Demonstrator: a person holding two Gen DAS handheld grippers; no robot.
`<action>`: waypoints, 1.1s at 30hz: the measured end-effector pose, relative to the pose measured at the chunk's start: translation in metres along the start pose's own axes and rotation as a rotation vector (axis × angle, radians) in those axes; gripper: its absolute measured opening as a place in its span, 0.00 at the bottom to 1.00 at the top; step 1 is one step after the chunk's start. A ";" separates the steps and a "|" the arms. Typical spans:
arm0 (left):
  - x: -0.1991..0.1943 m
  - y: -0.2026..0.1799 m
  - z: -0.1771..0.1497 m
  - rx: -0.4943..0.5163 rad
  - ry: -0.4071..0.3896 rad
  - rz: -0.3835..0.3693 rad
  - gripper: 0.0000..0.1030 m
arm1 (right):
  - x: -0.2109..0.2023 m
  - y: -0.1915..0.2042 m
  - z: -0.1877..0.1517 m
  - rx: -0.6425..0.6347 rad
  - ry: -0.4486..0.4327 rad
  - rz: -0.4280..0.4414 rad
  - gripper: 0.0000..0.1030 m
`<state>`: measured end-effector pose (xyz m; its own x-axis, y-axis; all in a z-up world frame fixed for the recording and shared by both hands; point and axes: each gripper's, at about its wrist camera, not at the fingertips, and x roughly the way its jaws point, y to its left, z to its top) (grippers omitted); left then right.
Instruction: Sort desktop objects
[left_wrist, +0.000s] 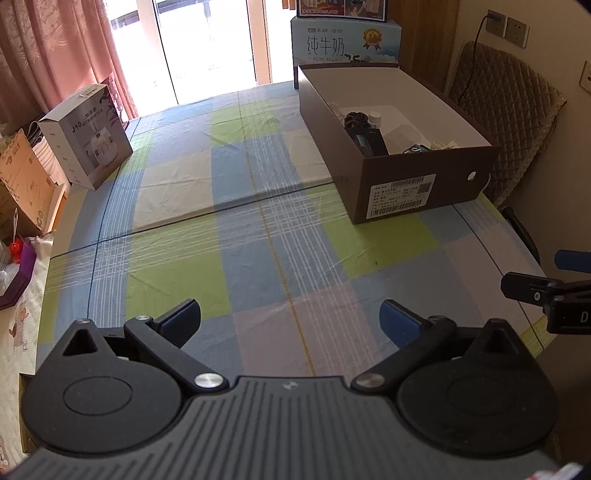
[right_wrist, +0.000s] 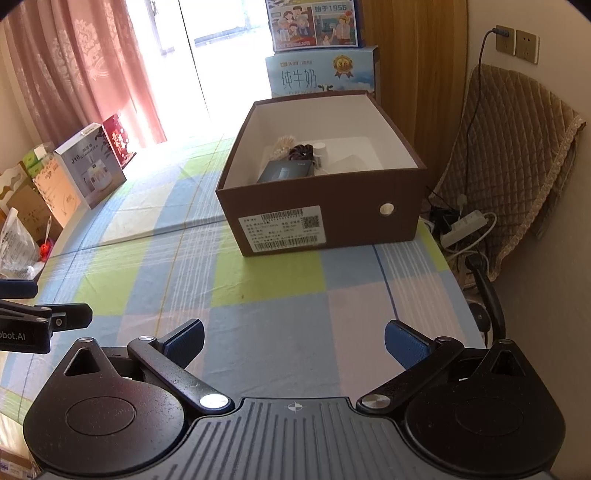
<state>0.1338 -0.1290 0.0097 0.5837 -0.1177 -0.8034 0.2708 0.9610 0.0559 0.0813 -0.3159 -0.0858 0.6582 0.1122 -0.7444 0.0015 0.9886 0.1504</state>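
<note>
A brown cardboard box (left_wrist: 417, 181) (right_wrist: 354, 206) stands at the table's far right. Inside it lie a dark flat case (right_wrist: 286, 170) (left_wrist: 369, 142), a dark round scrunchie (right_wrist: 301, 151) (left_wrist: 355, 119), a small white bottle (right_wrist: 320, 150) (left_wrist: 374, 119) and a beige fluffy item (right_wrist: 283, 143). My left gripper (left_wrist: 290, 321) is open and empty above the near part of the checked tablecloth (left_wrist: 240, 236). My right gripper (right_wrist: 293, 341) is open and empty, facing the box. Each gripper shows at the edge of the other's view.
A white humidifier box (left_wrist: 86, 136) (right_wrist: 88, 164) stands at the table's left edge, with cartons beside it. A milk carton (left_wrist: 345, 42) (right_wrist: 319, 74) stands behind the brown box. A padded chair (right_wrist: 517, 155) and a power strip (right_wrist: 467, 227) are to the right.
</note>
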 end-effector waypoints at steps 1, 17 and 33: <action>0.000 0.000 -0.001 -0.002 0.003 0.002 0.99 | 0.000 0.000 0.000 -0.001 0.002 0.000 0.98; 0.006 -0.005 -0.007 -0.009 0.034 0.014 0.99 | 0.005 -0.005 -0.007 -0.011 0.046 -0.007 0.98; 0.011 -0.020 -0.004 0.010 0.037 0.003 0.99 | 0.005 -0.020 -0.006 0.005 0.050 -0.008 0.98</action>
<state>0.1321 -0.1486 -0.0023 0.5560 -0.1058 -0.8244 0.2771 0.9587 0.0638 0.0801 -0.3348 -0.0969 0.6199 0.1090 -0.7771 0.0104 0.9891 0.1470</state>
